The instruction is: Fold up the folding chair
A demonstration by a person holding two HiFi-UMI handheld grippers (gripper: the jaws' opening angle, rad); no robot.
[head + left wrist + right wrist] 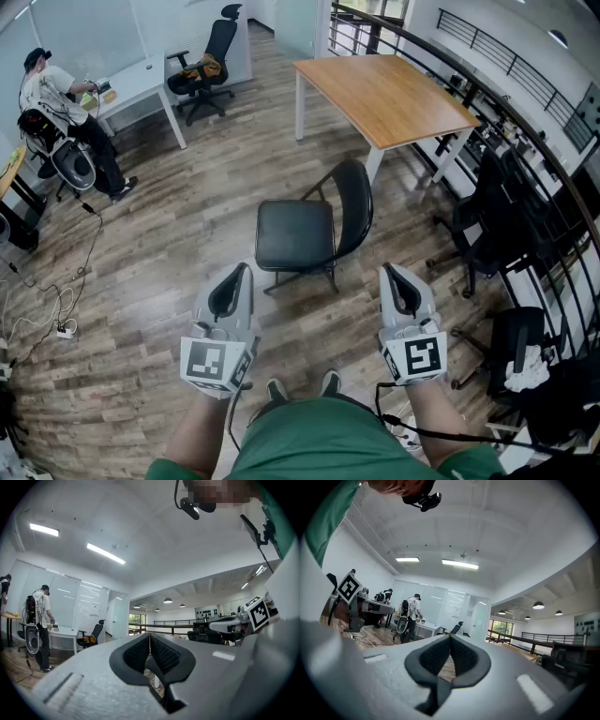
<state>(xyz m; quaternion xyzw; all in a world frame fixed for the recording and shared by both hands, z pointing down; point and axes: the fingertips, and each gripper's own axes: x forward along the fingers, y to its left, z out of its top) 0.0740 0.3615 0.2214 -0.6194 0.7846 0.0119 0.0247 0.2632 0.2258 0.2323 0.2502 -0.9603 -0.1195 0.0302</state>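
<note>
On the wooden floor (178, 234) in front of the person, the folding chair (298, 234) stands fully open, seat flat. Nothing is folded yet. The left tongs (244, 270) and right tongs (388, 272) are both pinched together, empty, short of the chair.

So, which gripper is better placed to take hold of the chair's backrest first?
Right, I would say. The right gripper is on the side where the backrest stands; the left gripper points at the seat. Both are shut and empty.
</note>
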